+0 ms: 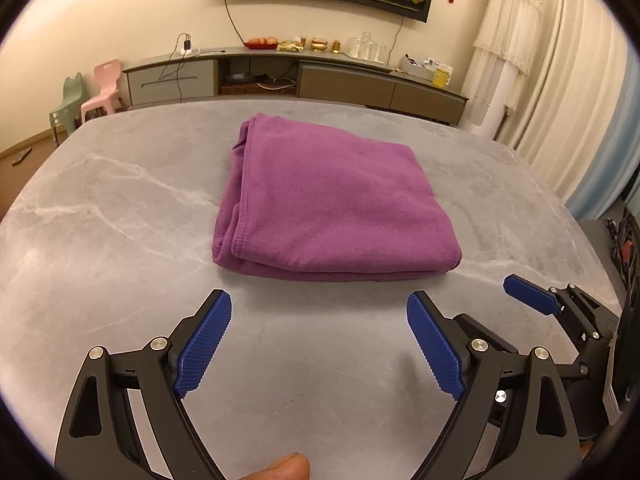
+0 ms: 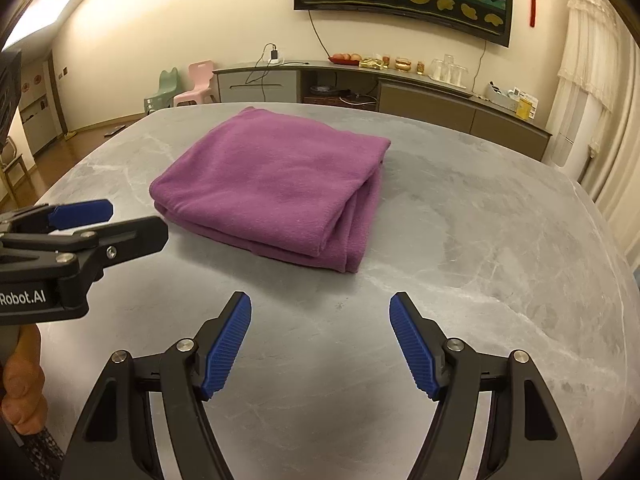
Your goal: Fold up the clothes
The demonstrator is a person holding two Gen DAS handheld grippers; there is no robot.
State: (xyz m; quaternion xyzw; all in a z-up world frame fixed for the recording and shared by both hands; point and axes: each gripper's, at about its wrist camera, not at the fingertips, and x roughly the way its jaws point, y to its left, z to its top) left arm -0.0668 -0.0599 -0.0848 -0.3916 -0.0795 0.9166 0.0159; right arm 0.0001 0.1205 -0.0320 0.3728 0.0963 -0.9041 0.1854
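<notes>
On grey table [image 1: 120,208], folded purple cloth [image 1: 332,200]

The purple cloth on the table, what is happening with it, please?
A person holds two sets of tongs, one in each hand, to fold clothes. The purple cloth lies on the grey marble table, already folded into a neat, thick rectangle. The left tongs and the right tongs are both open and empty, held over the bare table just short of the cloth's near edge. Neither touches it at this moment.
</notes>
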